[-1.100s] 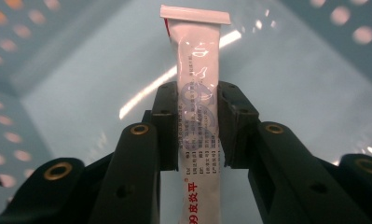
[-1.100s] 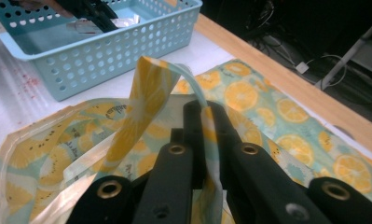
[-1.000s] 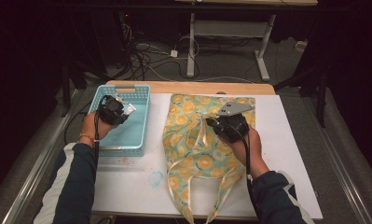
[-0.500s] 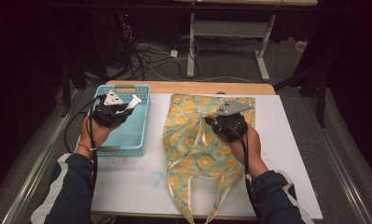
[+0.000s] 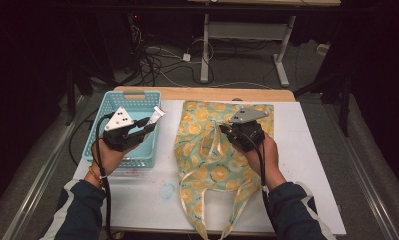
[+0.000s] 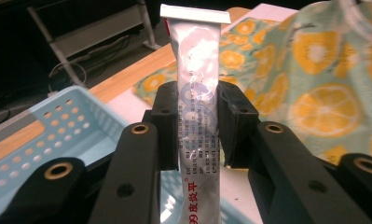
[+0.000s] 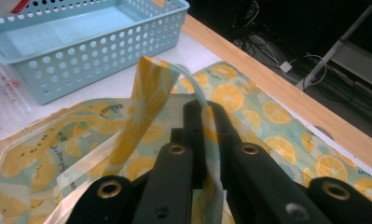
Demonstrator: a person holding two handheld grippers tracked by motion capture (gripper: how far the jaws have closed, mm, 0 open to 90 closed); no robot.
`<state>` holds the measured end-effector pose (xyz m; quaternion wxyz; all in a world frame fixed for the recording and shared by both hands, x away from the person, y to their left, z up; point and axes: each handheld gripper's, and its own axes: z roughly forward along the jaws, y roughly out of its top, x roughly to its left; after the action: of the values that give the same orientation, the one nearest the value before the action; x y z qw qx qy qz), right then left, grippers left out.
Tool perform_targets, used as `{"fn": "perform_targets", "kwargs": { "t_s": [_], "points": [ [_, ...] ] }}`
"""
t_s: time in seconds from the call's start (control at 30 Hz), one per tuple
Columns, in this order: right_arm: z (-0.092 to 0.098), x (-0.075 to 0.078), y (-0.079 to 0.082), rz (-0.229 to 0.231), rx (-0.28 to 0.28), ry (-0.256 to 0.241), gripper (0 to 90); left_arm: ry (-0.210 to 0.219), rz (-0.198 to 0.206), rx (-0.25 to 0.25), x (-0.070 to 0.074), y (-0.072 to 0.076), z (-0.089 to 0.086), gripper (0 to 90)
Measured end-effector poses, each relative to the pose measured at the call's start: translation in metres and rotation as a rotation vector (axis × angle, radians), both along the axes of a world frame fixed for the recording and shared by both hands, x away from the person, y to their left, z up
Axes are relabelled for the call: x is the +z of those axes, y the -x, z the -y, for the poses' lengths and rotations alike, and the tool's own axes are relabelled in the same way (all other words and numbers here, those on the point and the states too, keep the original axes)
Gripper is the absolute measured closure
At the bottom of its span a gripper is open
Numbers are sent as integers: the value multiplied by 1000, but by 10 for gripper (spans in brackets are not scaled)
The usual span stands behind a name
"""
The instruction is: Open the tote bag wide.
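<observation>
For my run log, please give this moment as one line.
left gripper: shut on tube, above basket | right gripper: shut on bag handle | bag: flat on table

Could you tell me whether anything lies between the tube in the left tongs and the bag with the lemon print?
Nothing visible does. The left tongs hold the tube above the basket's right rim, and bare white table separates it from the bag, whose handle the right tongs lift.
</observation>
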<state>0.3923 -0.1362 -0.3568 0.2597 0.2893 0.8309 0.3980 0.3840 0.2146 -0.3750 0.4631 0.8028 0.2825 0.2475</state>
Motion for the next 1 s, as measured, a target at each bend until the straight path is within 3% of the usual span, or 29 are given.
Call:
{"fn": "perform_targets", "kwargs": {
  "t_s": [0.1,0.27,0.33,0.43,0.67,0.8,0.9,1.0],
  "points": [
    [-1,-1,-1,3,-7,5,896,9,14,-24,0,6,9,695],
    [1,-2,-5,-1,-25,5,896,92,22,-81,4,17,25,695],
    [3,-2,-6,-1,-34,2,897,101,39,-94,7,24,34,695],
    [5,-3,-8,-7,-45,-4,897,126,49,-155,12,35,49,695],
    [5,-2,-8,-2,-49,-7,897,116,90,-290,16,61,92,695],
    [6,0,-9,-6,-49,-20,897,66,120,-331,9,74,118,695],
    [6,4,-9,-8,-46,-33,897,23,98,-369,-2,78,136,694],
    [5,10,-8,0,-44,-36,897,15,60,-402,-12,80,150,694]
  ]
}}
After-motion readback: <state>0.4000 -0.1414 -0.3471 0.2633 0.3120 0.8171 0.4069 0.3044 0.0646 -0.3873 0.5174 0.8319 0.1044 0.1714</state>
